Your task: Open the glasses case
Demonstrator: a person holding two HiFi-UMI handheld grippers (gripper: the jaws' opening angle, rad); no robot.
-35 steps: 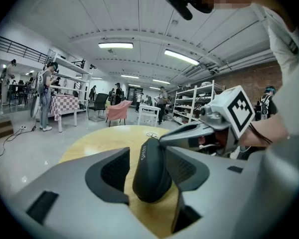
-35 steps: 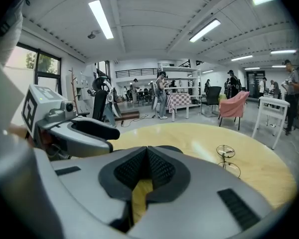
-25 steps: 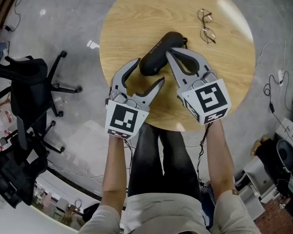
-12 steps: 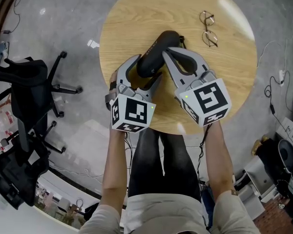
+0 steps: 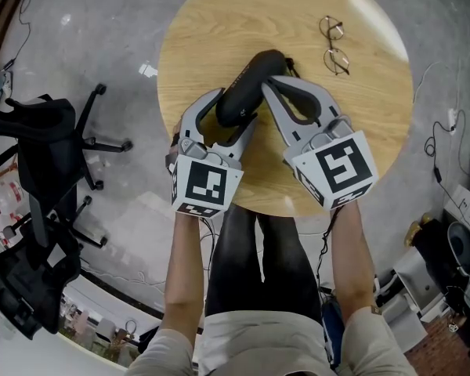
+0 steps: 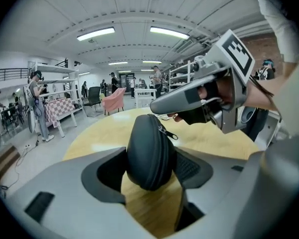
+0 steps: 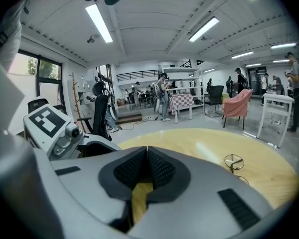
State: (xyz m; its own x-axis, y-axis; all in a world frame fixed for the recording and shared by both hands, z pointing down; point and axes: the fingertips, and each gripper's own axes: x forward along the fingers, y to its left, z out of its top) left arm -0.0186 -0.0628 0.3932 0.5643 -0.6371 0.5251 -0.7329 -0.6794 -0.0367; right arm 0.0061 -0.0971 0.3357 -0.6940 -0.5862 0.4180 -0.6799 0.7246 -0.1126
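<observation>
A black zipped glasses case (image 5: 247, 92) lies on the round wooden table (image 5: 211, 22). My left gripper (image 5: 236, 110) has its jaws round the case's near end (image 6: 149, 151). They are closing, and both pads touch the case's sides. My right gripper (image 5: 271, 82) is shut with nothing between its pads (image 7: 147, 158). Its tip (image 6: 162, 103) hovers just over the far right side of the case, close to the zipper pull (image 6: 168, 132), which hangs free. A pair of thin-framed glasses (image 5: 333, 45) lies at the table's far right.
The table's near edge (image 5: 258, 206) sits just under both grippers, with the person's legs below it. A black office chair (image 5: 55, 147) stands on the grey floor to the left. Cables (image 5: 442, 143) lie on the floor at the right.
My left gripper moved forward and right until its jaws straddle the case's near end, then began to narrow on it. The right gripper and the case stayed put.
</observation>
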